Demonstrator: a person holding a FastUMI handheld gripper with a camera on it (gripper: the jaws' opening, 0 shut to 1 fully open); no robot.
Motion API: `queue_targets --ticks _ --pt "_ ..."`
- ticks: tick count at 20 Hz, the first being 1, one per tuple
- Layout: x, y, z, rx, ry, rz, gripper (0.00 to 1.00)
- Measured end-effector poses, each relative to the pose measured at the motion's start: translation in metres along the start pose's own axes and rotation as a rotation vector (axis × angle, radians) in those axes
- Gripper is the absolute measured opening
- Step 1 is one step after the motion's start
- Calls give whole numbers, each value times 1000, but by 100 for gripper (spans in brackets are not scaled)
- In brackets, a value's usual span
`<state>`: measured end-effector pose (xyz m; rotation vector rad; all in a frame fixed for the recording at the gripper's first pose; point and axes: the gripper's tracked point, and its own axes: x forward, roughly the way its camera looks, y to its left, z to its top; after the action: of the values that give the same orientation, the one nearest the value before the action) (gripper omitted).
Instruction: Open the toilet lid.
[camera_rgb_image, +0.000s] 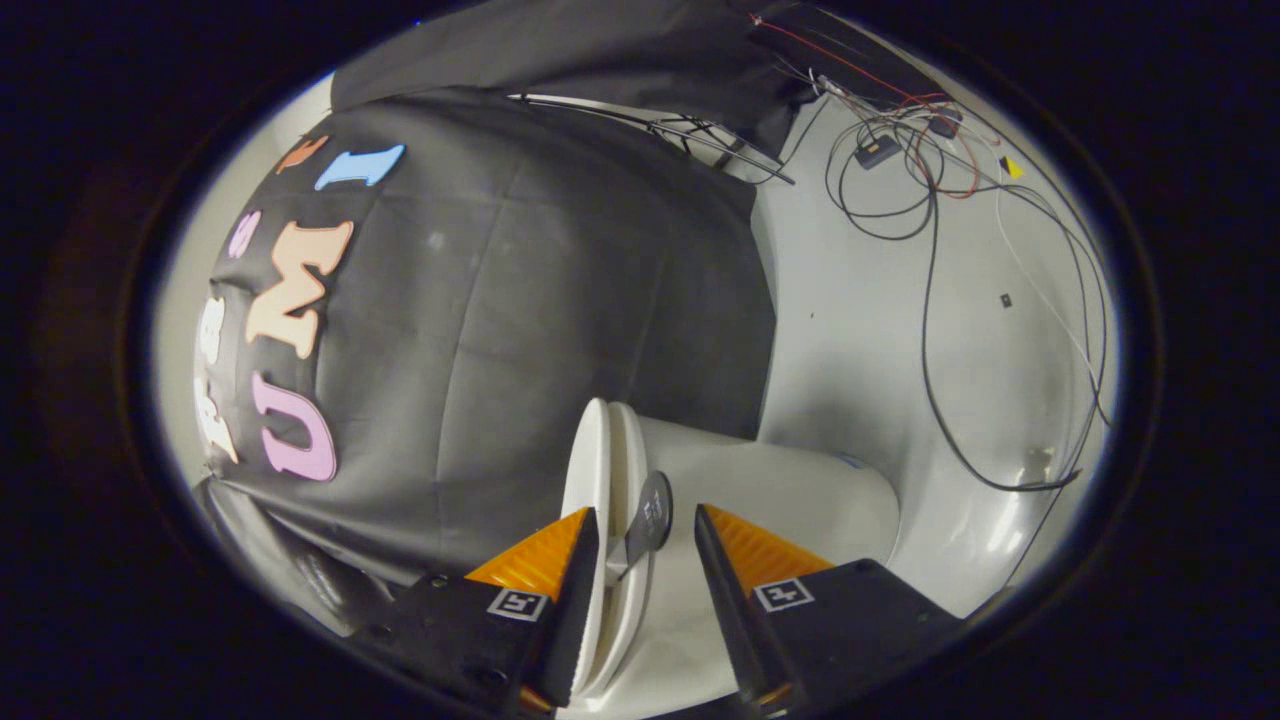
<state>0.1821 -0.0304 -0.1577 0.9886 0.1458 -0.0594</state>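
At the lower centre of the frame, the toilet lid (598, 470) is seen edge-on between the parted jaws of the gripper (646, 530), nothing clamped. A metal tab (648, 520) lies there; slippage is judged likely if only it is caught.

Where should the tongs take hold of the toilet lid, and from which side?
Probably its thin white rim. The toilet lid shows edge-on between the open tongs, beside the seat edge and a small metal tab. Come straight ahead along the fingers, one finger either side of the lid's edge, since that narrow rim fits the gap.
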Motion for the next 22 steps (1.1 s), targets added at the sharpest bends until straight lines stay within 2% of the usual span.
queue_targets --ticks 2,4,7,9,13,17,22 --pt "9 -4 7 23 -1 -19 57" --pt "17 -2 7 55 19 -25 45" --pt "25 -2 6 104 60 -23 23" --pt "24 2 8 167 57 2 14" --pt "20 6 5 168 48 10 7" --pt "17 15 2 13 64 -55 4" --pt "3 54 5 -150 62 -17 2"
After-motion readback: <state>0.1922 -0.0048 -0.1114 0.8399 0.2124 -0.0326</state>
